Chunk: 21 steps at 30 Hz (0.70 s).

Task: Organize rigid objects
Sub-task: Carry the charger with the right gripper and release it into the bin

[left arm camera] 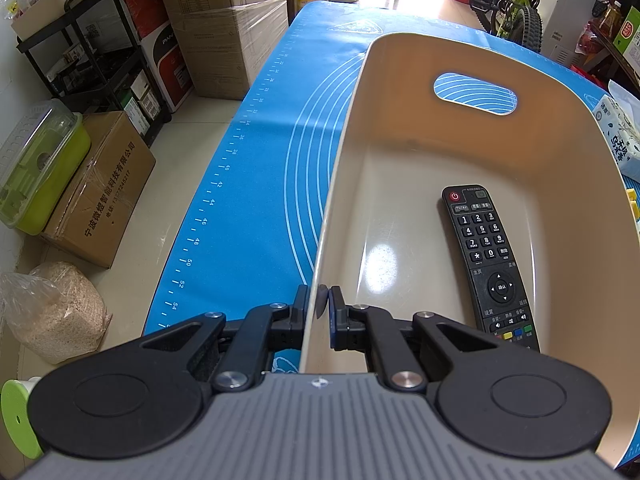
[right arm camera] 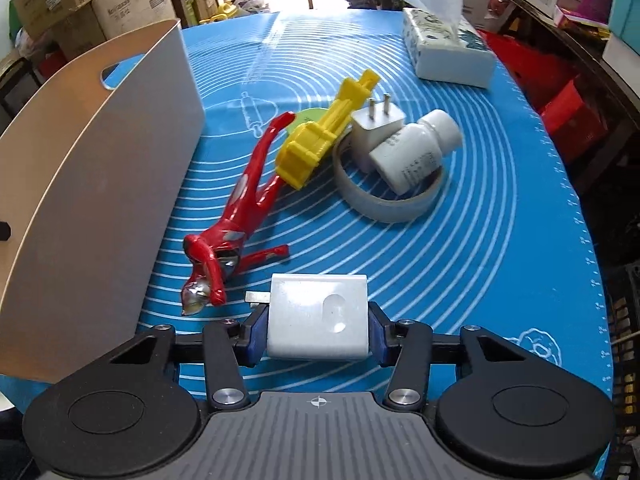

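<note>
inside, the cream bin (left arm camera: pixel 400 184) holds one thing: a black remote (left arm camera: pixel 486 264) lying flat on its floor near the right wall. the left gripper (left arm camera: pixel 319 312) is clenched on the bin's near rim, one finger inside, one outside. beside the bin on the blue mat (right arm camera: pixel 500 240), the right gripper (right arm camera: pixel 318 332) has a white charger block (right arm camera: pixel 318 316) between its pads, which touch both sides. just ahead lie a red toy figure (right arm camera: pixel 236 216), a yellow toy (right arm camera: pixel 320 136), a white plug adapter (right arm camera: pixel 374 132) and a white bottle (right arm camera: pixel 416 148) resting on a grey tape ring (right arm camera: pixel 384 204). a tissue pack (right arm camera: pixel 444 48) sits farther back.
</note>
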Available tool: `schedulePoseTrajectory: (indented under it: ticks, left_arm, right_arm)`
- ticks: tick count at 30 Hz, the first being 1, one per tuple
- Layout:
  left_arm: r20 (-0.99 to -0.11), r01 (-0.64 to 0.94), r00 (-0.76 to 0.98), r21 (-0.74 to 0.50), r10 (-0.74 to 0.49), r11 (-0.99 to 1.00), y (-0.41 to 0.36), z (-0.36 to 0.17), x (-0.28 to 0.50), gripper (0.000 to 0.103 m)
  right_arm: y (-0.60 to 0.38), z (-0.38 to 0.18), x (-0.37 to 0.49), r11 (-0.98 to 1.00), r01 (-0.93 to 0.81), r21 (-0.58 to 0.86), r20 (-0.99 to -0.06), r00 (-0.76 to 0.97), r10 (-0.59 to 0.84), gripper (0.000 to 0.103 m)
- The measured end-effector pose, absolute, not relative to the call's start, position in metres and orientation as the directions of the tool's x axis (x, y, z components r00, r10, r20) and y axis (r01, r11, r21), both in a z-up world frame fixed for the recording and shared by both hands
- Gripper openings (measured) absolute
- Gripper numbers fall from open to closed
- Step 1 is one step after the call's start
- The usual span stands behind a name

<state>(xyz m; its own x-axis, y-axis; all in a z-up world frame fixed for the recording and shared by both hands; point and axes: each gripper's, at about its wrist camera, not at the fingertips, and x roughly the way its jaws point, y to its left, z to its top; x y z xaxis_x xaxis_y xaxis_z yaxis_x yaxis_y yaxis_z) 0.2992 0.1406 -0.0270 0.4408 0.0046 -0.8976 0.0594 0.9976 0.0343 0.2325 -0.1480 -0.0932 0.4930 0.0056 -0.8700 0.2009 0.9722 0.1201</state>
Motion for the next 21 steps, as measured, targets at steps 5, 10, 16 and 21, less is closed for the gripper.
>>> schedulePoseTrajectory:
  ticks: [5,10,16,21]
  left_arm:
    - [-0.898,0.058,0.44,0.033,0.004,0.998,0.141,-0.026,0.3,0.011]
    - [-0.898,0.055,0.44,0.027,0.0,0.998,0.142,-0.026,0.298,0.011]
    - [-0.898,0.057,0.44,0.028,0.0,0.998,0.142,-0.025,0.298,0.011]
    - [-0.898,0.058,0.441,0.03,0.001,0.998,0.142,-0.025,0.298,0.011]
  right_arm:
    - [-0.157,-0.084,0.225,0.969,0.22,0.109,-0.861,0.509,-0.019,0.055]
    - [-0.162,-0.059,0.222,0.966,0.245,0.081,-0.823,0.563,-0.074,0.055]
    - [-0.155,-0.008,0.23,0.971,0.226,0.079,-0.728,0.678,-0.099,0.055]
    - [-0.135,0.029,0.255,0.985,0.158,0.066,-0.67,0.739,-0.073,0.055]
